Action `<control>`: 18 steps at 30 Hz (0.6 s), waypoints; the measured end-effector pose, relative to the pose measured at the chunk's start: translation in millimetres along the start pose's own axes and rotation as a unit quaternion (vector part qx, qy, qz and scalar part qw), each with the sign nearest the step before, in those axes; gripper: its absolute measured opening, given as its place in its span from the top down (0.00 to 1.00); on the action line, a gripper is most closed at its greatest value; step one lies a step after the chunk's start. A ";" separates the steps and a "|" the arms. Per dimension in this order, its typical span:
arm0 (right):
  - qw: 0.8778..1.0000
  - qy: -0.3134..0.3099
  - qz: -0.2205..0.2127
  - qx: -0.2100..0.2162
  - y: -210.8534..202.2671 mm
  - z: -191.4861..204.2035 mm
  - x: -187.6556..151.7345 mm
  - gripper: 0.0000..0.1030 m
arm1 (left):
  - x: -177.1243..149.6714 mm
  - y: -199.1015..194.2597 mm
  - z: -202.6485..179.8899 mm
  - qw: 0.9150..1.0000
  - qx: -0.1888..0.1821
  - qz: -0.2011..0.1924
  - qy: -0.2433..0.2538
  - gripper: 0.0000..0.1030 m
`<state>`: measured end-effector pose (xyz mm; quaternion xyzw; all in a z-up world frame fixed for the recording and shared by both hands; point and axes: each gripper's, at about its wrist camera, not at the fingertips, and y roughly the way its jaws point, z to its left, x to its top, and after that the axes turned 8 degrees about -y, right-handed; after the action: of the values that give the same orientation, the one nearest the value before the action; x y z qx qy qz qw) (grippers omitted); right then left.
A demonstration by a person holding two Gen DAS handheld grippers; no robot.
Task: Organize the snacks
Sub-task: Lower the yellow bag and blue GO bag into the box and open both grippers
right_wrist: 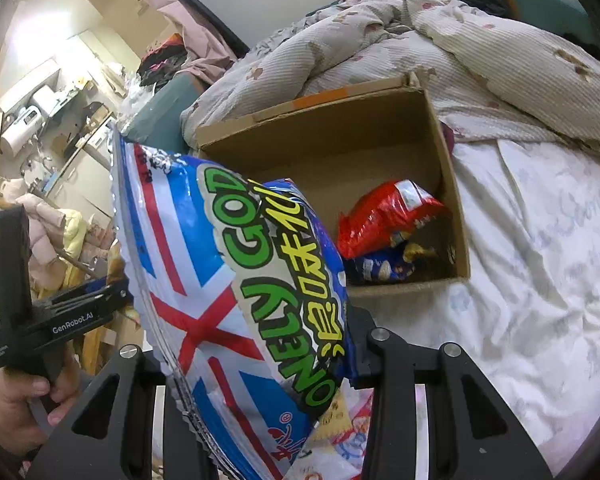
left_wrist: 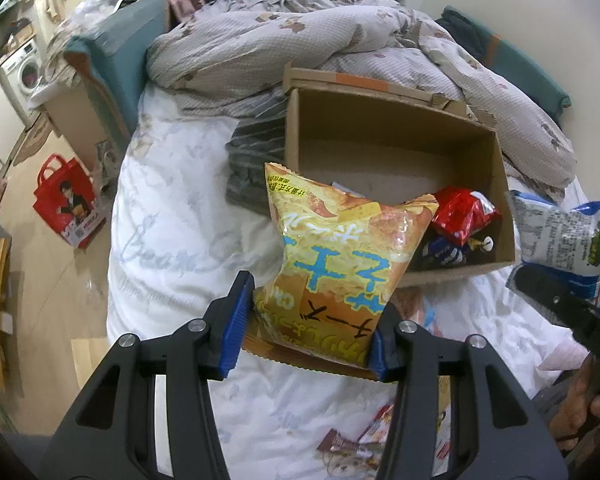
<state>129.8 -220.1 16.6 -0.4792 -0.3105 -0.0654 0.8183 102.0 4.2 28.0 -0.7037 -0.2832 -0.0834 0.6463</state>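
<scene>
yellow crinkly chip bag (left_wrist: 336, 252): long axis away toward open cardboard box (left_wrist: 392, 136) | left hand-held gripper (left_wrist: 306, 332): angled down, clamping its bottom | right hand-held gripper (right_wrist: 260, 360): angled down, clamping blue-white foil snack bag (right_wrist: 228, 272)

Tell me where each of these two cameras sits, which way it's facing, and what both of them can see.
Left wrist: sits on the left gripper, looking down along its fingers at the yellow chip bag it grips, above the bed; the right gripper and a hand show at the right edge.
Right wrist: sits on the right gripper, looking down past its blue-and-white snack bag; the left gripper and a hand show at the left edge.
Shared: the open cardboard box, the red packet inside, the rumpled quilt.
</scene>
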 end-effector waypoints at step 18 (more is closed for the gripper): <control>0.978 -0.091 0.007 -0.188 50.3 -28.6 61.8 0.60 | 44.2 63.2 -51.0 0.999 -0.015 0.002 0.037 0.55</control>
<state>212.2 -205.2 4.5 -0.6311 -0.3621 -0.0730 0.6822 183.2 -32.0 2.6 -0.7102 -0.2562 -0.1120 0.6461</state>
